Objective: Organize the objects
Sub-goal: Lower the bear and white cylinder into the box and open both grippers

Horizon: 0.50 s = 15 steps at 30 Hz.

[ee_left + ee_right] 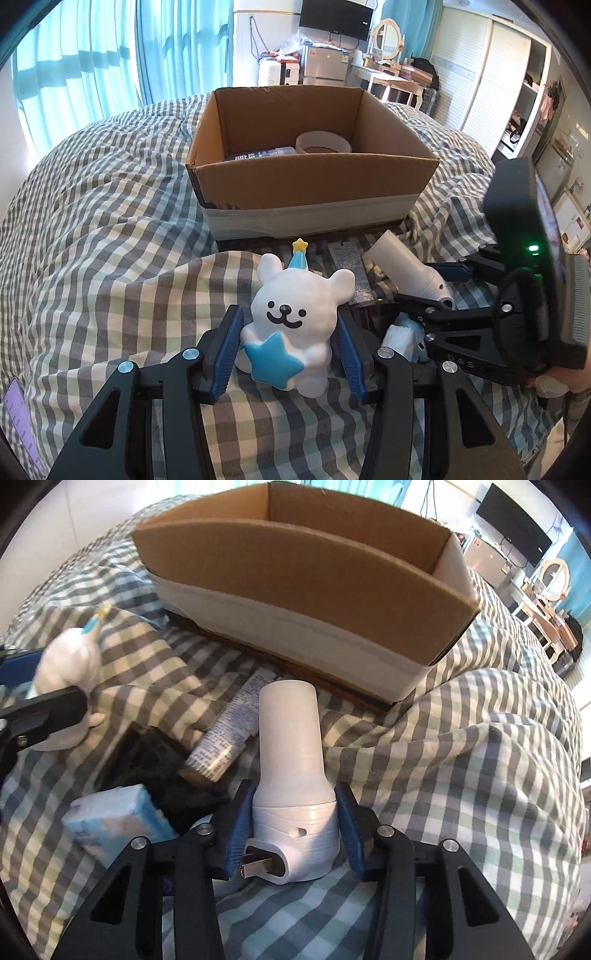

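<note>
bear [291, 325] between left jaws [290, 354], pads on both flanks, on bed [110, 229] | lamp [291, 786] clamped at base in right jaws [291, 834] | step: both grasps made, nothing lifted | next: raise each over box [314, 177] wall, just ahead, then release

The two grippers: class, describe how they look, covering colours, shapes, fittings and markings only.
The left gripper and right gripper match: black angular linkage arms with triangular cut-outs, round silver bolt heads at the pivots, and ribbed blue finger pads. Seen from the left wrist view, the right gripper's body carries a black block with a green light and raised lettering.
</note>
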Tool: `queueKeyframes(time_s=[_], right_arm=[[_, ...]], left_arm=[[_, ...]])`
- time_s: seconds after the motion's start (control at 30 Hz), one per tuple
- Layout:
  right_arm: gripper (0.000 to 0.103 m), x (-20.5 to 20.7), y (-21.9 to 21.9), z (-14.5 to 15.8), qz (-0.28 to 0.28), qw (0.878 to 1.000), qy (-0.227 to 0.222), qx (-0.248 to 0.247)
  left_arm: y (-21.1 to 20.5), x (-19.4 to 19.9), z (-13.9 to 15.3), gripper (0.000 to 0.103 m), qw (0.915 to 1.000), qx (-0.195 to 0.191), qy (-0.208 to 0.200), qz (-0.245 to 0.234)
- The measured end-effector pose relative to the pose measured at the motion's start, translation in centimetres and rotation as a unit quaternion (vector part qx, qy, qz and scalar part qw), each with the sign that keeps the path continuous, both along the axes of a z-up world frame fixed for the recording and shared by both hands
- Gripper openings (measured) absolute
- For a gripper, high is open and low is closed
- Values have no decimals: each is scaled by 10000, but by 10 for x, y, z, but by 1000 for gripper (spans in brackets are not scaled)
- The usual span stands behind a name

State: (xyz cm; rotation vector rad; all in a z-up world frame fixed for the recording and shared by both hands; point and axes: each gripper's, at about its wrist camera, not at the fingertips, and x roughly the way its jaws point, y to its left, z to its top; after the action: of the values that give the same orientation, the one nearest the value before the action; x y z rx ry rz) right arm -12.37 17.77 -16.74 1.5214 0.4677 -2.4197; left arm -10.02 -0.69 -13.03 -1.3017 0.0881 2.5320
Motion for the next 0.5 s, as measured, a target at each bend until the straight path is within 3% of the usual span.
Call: queueKeyframes(time_s=[0.5], right_arm=[[44,63,-13,59,267,9966,704,-337]], left_arm=[[-4,20,24,51,9994,-113,315,34]])
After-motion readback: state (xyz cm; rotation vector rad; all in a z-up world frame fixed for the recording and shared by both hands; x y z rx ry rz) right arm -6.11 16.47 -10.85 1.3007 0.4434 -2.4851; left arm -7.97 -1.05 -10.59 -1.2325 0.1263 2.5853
